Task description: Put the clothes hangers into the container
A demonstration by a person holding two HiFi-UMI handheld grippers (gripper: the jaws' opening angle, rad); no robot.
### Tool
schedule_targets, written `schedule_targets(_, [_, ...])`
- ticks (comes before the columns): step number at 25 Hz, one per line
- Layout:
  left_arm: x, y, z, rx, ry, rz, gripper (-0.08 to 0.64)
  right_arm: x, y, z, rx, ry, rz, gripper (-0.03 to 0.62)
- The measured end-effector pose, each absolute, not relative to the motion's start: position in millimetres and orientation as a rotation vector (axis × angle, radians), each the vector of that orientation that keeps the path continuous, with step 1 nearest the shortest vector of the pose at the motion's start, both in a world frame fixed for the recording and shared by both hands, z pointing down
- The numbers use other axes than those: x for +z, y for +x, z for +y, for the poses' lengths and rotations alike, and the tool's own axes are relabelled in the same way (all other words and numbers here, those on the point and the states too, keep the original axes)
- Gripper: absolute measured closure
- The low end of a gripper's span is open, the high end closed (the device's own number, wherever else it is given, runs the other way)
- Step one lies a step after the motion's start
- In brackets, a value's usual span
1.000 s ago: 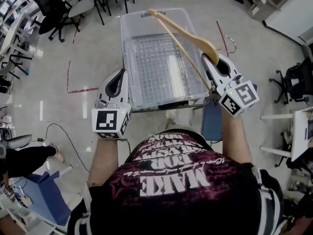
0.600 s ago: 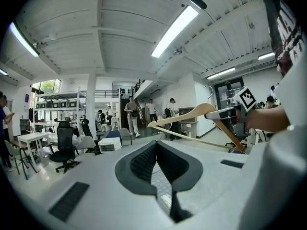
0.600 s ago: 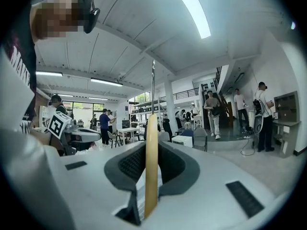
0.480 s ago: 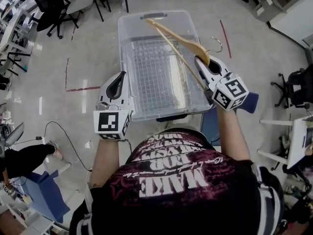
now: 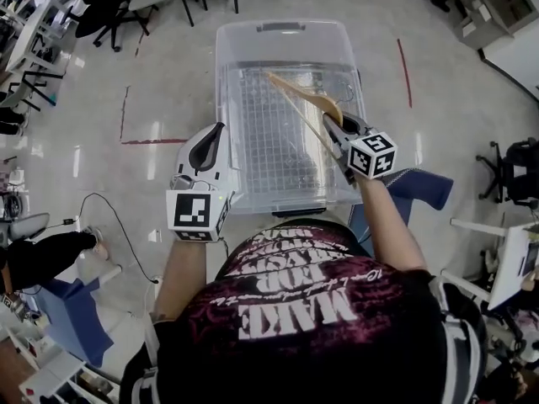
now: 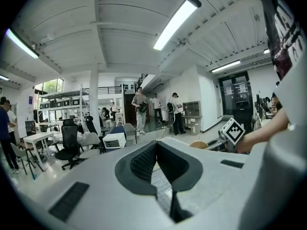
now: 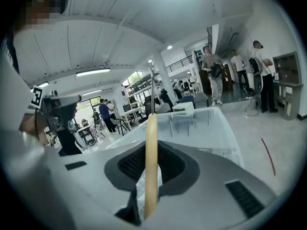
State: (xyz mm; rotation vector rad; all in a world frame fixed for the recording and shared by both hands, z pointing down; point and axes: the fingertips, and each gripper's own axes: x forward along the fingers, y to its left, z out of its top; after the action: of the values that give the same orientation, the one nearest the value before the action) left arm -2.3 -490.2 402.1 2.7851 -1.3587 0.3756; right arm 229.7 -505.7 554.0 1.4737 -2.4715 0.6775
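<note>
The head view shows the wooden hanger point(image 5: 313, 98) slanting over the grid floor of the clear container point(image 5: 282, 26). Only the right gripper view shows the hold: the hanger point(image 7: 151, 162) stands upright between the pads of the right hand-held gripper point(image 7: 151, 153), which are clamped on the wood. A second ago the hanger reached across the far rim; now it lies within the container's outline. The left hand-held gripper point(image 5: 217, 131) is beside the near left wall, its jaws together on nothing.
</note>
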Motion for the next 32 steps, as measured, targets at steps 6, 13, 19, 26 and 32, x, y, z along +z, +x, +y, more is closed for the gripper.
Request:
schedule_targets(6, [409.3,-8.8,-492.8,0.413,2.742,-1.402,0.552,645.2,216.7,-510.7,0.853,1.342,-2.363,0.532])
schedule_targets(13, [416.3,-13.5,-498.1,0.443,2.708,-1.43,0.554,741.1,194.4,-505.3,1.03,1.113,-2.257,0.532])
schedule_targets(19, [420.2,-15.8,-495.1,0.485,2.689,-1.446,0.552,789.3,177.5,-505.4,1.252,0.985,-2.281,0.531])
schedule_targets(26, [419.8,-25.0,-484.0,0.503,2.688,-1.454,0.554,821.4,221.4,-501.7,1.026,1.172,-1.91,0.345])
schedule_targets(32, [419.2,-18.1,-471.5,0.476,2.728,-1.403,0.552,780.1,230.2,-493.7,0.842,1.234,-1.897,0.296])
